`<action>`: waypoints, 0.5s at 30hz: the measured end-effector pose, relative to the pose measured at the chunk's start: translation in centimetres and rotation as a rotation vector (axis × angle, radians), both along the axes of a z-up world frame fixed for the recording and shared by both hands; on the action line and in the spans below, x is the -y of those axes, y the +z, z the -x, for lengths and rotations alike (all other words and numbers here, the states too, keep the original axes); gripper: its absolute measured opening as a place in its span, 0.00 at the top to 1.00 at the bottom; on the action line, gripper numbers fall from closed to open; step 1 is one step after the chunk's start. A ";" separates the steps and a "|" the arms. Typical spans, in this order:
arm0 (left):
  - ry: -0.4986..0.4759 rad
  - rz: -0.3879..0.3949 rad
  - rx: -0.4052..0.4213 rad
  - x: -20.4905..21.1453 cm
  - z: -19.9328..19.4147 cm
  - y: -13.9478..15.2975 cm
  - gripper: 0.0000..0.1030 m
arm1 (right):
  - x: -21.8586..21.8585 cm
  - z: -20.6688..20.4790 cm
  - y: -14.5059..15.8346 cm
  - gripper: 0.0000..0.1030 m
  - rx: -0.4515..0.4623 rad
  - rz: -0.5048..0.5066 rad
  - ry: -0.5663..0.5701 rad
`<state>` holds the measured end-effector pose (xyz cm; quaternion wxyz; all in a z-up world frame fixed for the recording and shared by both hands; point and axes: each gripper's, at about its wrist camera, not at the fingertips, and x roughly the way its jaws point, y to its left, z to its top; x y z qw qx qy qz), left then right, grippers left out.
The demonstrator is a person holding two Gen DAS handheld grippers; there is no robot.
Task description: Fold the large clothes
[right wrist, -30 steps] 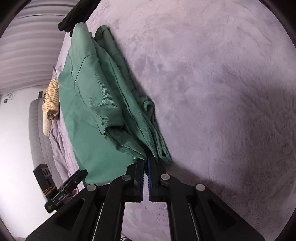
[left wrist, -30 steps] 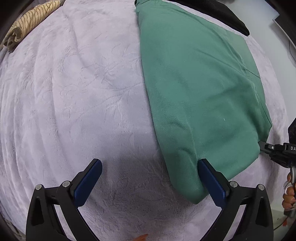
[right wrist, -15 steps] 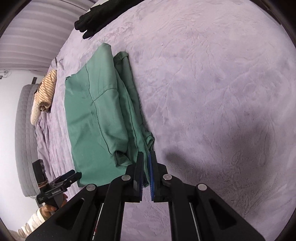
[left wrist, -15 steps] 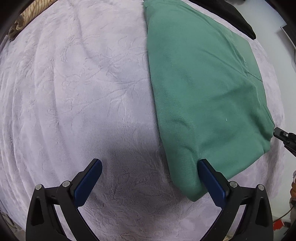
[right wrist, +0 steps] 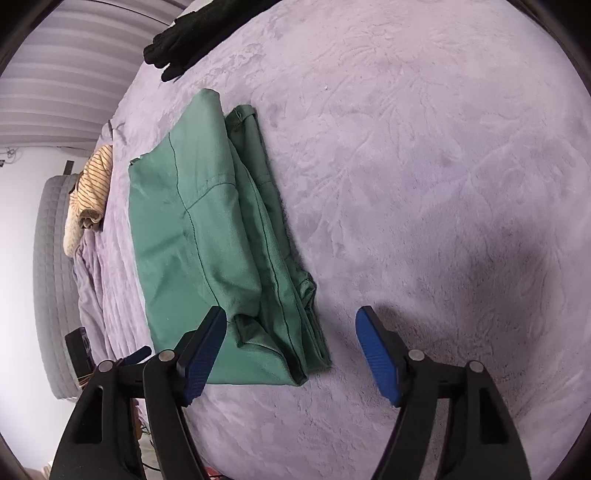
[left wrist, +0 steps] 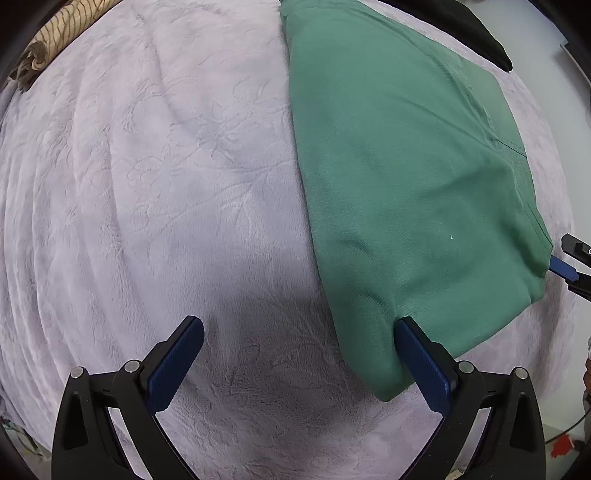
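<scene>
2 grippers' fingers wide, empty | folded green garment (right wrist: pixel 207 258) — long axis away from right gripper (right wrist: pixel 291 354)

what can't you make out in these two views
- Green garment: its type; folded, layers hide the rest, both views.
- Black cloth: cut off by the top edge, both views.
- Striped cloth: bunched, small at the rim.
- Right gripper: open over the garment's corner; left view shows only its tips at the right edge.
</scene>
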<state>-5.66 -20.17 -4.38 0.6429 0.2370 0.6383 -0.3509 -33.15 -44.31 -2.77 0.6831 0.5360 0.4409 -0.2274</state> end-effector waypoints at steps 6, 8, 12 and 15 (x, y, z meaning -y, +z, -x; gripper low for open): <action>0.015 0.024 -0.015 0.2 -0.5 -0.1 0.00 | 0.5 -0.7 0.0 0.26 0.013 -0.003 0.018; 0.033 0.080 -0.028 0.3 -1.3 1.0 0.00 | 0.9 -0.9 0.0 0.26 0.024 -0.005 0.024; 0.044 0.139 -0.071 1.3 -3.0 1.4 0.00 | 2.2 -1.7 -0.2 0.26 0.090 -0.030 0.027; 0.034 0.148 -0.119 2.7 -4.0 0.1 0.00 | 3.8 -3.0 -0.7 0.25 0.151 -0.056 0.036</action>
